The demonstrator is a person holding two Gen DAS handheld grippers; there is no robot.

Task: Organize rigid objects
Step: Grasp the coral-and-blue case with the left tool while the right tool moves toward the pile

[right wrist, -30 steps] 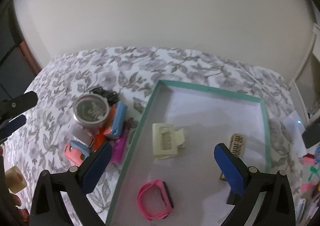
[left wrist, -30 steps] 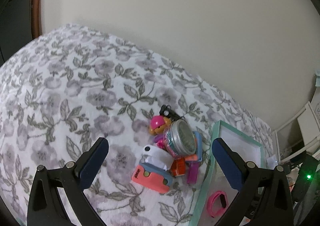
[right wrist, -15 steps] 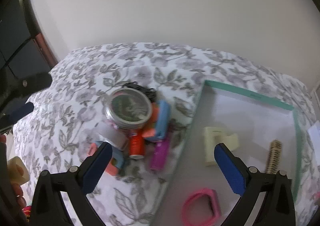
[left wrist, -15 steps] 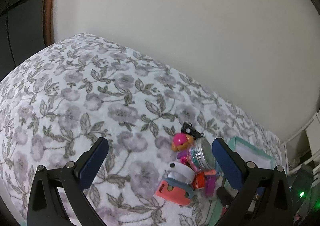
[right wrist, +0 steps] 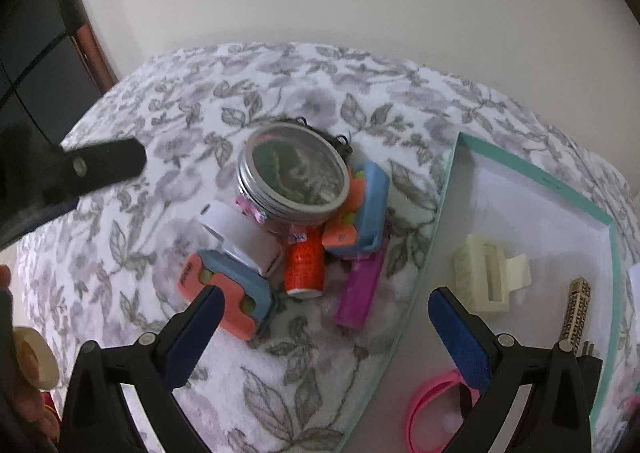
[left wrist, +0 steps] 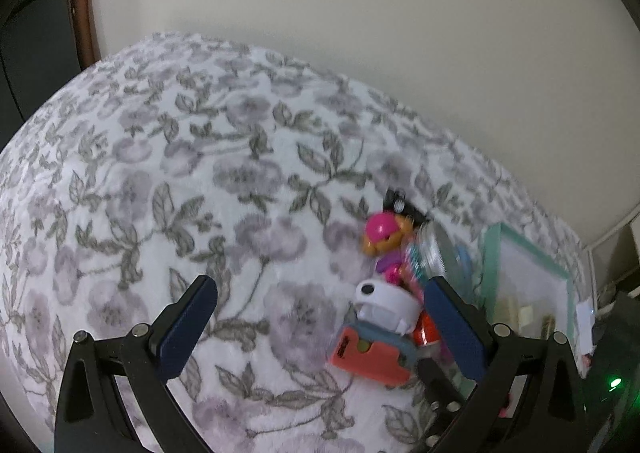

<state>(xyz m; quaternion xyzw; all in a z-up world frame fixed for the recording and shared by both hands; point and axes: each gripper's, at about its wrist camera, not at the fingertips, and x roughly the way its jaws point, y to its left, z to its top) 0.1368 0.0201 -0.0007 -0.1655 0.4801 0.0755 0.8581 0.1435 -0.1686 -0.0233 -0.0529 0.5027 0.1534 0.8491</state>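
Observation:
A pile of small items lies on the floral bedspread (right wrist: 168,213): a metal-lidded jar (right wrist: 292,177), a white piece (right wrist: 240,245), a coral and blue block (right wrist: 224,301), an orange bottle (right wrist: 304,265), a purple stick (right wrist: 358,293) and a blue and orange block (right wrist: 364,209). My right gripper (right wrist: 326,295) hangs open just in front of the pile, its jaws empty. To the right, the teal-rimmed tray (right wrist: 448,189) holds a cream hair claw (right wrist: 488,277), a beige comb (right wrist: 576,309) and a pink band (right wrist: 432,409). My left gripper (left wrist: 320,285) is open and empty, left of the pile (left wrist: 384,305).
A pale wall backs the bed. Dark furniture with a brown edge (left wrist: 84,13) stands at the left. A hand at the lower left holds a beige tape roll (right wrist: 34,357). A white shelf (left wrist: 624,229) and a green light (left wrist: 614,383) are beyond the tray (left wrist: 528,273).
My right gripper has swung left from above the tray to in front of the pile. My left gripper's view has shifted left, so the pile now sits near its right finger.

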